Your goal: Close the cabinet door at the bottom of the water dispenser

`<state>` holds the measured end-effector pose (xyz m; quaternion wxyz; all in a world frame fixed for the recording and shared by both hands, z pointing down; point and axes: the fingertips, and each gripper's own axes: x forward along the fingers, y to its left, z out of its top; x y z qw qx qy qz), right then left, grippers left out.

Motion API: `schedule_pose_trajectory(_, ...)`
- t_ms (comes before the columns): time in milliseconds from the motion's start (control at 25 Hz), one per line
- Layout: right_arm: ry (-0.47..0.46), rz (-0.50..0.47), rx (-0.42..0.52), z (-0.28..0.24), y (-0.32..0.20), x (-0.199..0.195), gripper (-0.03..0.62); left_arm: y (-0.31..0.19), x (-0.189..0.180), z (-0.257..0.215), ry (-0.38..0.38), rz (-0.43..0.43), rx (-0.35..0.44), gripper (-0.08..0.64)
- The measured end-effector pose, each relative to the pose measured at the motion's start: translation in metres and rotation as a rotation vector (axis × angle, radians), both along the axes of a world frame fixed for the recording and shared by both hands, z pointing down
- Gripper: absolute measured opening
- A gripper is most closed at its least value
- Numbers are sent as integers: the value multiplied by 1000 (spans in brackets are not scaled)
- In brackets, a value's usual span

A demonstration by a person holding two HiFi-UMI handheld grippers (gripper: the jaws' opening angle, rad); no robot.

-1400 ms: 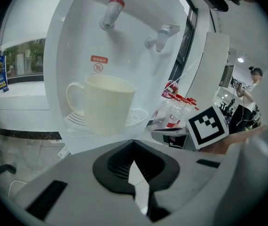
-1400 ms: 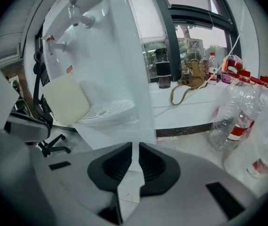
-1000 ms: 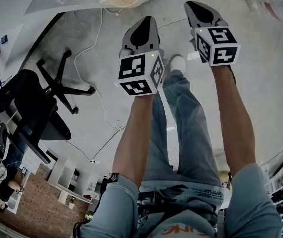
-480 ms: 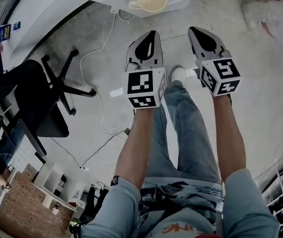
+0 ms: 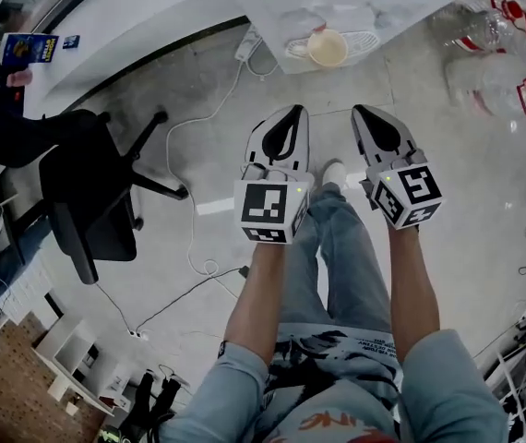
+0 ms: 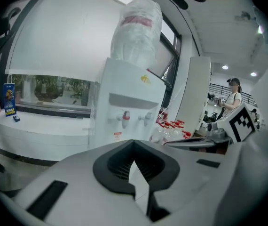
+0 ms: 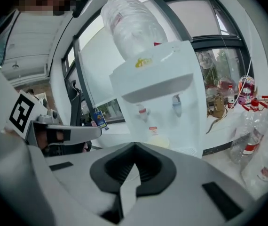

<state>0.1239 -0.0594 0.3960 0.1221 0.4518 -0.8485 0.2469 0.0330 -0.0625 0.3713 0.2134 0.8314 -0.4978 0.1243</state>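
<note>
The white water dispenser (image 5: 337,3) stands ahead of me, a cream cup (image 5: 328,48) on its drip tray (image 5: 363,40). From the left gripper view the dispenser (image 6: 127,102) shows its taps and the big bottle (image 6: 138,27) on top; from the right gripper view the dispenser (image 7: 164,102) shows the same with its bottle (image 7: 131,25). Its bottom cabinet door is hidden behind the jaws in both gripper views. My left gripper (image 5: 286,118) (image 6: 134,141) and right gripper (image 5: 366,115) (image 7: 135,145) are held side by side in the air, short of the dispenser, both shut and empty.
A black office chair (image 5: 88,192) stands at the left. A white cable (image 5: 197,192) runs over the floor to a power strip (image 5: 247,44). Several empty plastic bottles (image 5: 494,53) lie at the right. A white counter (image 5: 134,21) curves along the back. A person (image 6: 233,95) stands far off.
Both grippers have risen together and sit lower in the head view. The dispenser's base and the cup have slid down into fuller view. The jaws stayed shut.
</note>
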Motion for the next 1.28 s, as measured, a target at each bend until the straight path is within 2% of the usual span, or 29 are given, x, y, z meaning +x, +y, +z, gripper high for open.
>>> schedule_pose_trajectory(160,-110,32,62,-54,9,-31,28,14,-36,-46,49,6,28,20)
schedule_pose_trajectory(480,-124,73,125,-162,17,-90,28,25,-99,-161,108,-31,126,20)
schedule_pose_trajectory(800,-95,88,216,-260,18,-127,28,22,-135,-249,50,-86,223,20)
schedule_pose_trajectory(1080,17,92,393,-345,-2,-137,28,3,-154,-315,-20,-126,329,20)
schedule_pose_trajectory(1280,41,87,479,-385,-2,-146,28,2,-163,-354,-53,-134,402,20)
